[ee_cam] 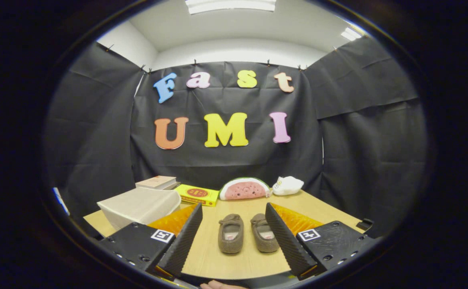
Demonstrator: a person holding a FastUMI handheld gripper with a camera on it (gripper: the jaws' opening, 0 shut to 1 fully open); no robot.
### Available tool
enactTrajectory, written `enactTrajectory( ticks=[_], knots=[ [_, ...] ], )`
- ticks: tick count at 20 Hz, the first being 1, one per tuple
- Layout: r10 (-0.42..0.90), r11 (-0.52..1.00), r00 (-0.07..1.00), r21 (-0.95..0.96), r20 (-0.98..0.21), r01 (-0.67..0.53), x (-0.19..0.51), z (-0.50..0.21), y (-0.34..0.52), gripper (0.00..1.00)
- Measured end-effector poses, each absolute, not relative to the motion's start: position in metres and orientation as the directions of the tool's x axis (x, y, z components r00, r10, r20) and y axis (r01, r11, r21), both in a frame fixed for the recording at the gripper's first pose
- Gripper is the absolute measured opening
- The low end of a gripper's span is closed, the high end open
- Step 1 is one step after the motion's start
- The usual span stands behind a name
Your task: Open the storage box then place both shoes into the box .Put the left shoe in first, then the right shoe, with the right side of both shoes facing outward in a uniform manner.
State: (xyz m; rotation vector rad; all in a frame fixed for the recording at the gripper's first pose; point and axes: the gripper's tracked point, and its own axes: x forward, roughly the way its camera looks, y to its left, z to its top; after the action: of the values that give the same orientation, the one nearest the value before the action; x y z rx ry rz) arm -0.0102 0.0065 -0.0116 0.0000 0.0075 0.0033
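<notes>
Booth of creased black cloth walls (378, 152) around a light wooden table (234, 257).
Above the cloth, white painted wall (234, 50) and white ceiling (238, 28), lit by a long ceiling light panel (230, 5) and a smaller one (350, 34) off to the side.

Fuzzy cloth shoes (248, 233), smooth matt wood-look table (234, 257), ribbed gripper (234, 237) fingers (184, 237) spread wide, plush watermelon cushion (245, 189)

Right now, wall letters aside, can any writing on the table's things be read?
Yellow box: red round print, too blurred to read.
Book: nothing legible.
Gripper, open with the shoes between its fingers: square coded markers, no words.
</notes>
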Motion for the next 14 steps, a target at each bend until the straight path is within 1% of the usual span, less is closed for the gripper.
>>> enactTrajectory(
  ticks=[5, 9, 14],
  knots=[
    [0.009, 1.0, 1.0, 0.026, -0.019, -0.008, -0.004, -0.021, 0.001, 0.96],
    [0.031, 0.999, 1.0, 0.033, -0.005, -0.03, 0.003, -0.017, 0.001, 0.96],
    [0.078, 0.994, 0.995, 0.083, -0.062, -0.073, 0.032, -0.024, 0.008, 0.96]
  ],
)
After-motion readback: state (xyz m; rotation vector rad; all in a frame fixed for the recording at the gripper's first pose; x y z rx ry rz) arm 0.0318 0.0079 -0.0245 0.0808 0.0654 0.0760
